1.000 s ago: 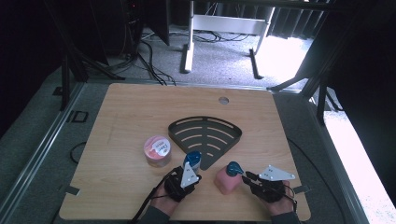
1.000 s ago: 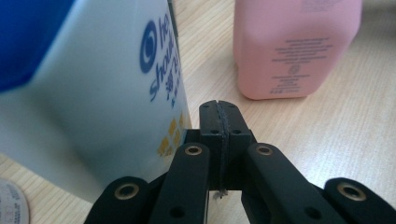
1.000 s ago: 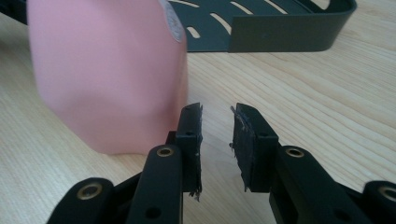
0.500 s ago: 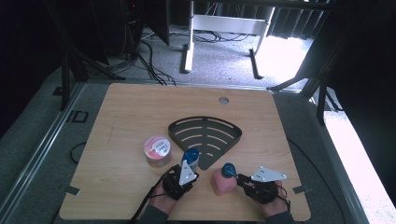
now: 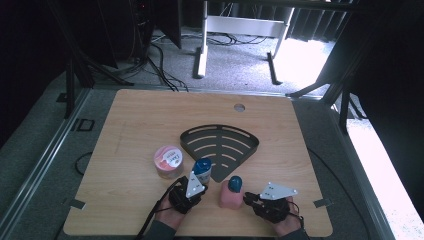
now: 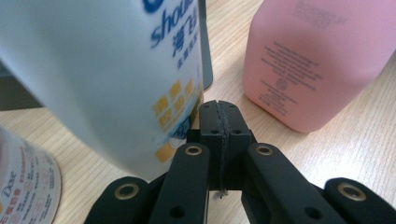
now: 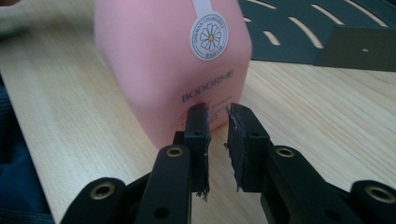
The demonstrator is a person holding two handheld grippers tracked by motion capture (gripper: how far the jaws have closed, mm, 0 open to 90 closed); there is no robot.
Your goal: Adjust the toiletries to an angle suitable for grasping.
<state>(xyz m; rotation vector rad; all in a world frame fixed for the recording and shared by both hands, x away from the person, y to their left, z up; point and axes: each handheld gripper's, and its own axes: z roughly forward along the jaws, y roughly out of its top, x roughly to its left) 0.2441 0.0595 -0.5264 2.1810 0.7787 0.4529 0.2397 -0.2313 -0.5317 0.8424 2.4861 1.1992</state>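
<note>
A white shampoo bottle (image 5: 202, 169) with a blue cap stands at the front edge of the black fan-shaped rack (image 5: 220, 145). My left gripper (image 5: 199, 180) is shut and empty, its tips just at the bottle's base (image 6: 116, 70); in the left gripper view the left gripper (image 6: 218, 109) has its pads pressed together. A pink bottle (image 5: 229, 196) with a blue cap stands on the table to its right. My right gripper (image 5: 246, 197) points at the pink bottle's side (image 7: 173, 60). In the right gripper view the right gripper (image 7: 217, 116) has just closed to a narrow slit, with nothing in it.
A round pink jar (image 5: 168, 161) sits left of the white bottle, close to my left hand. The rack's dark edge (image 7: 317, 32) lies just behind the pink bottle. The wooden table (image 5: 150, 115) ends close behind both hands, and a small round hole (image 5: 239, 107) marks its far side.
My right gripper has slid left toward the pink bottle and closed its jaws. The pink bottle looks shifted slightly left. My left gripper has stayed by the white bottle.
</note>
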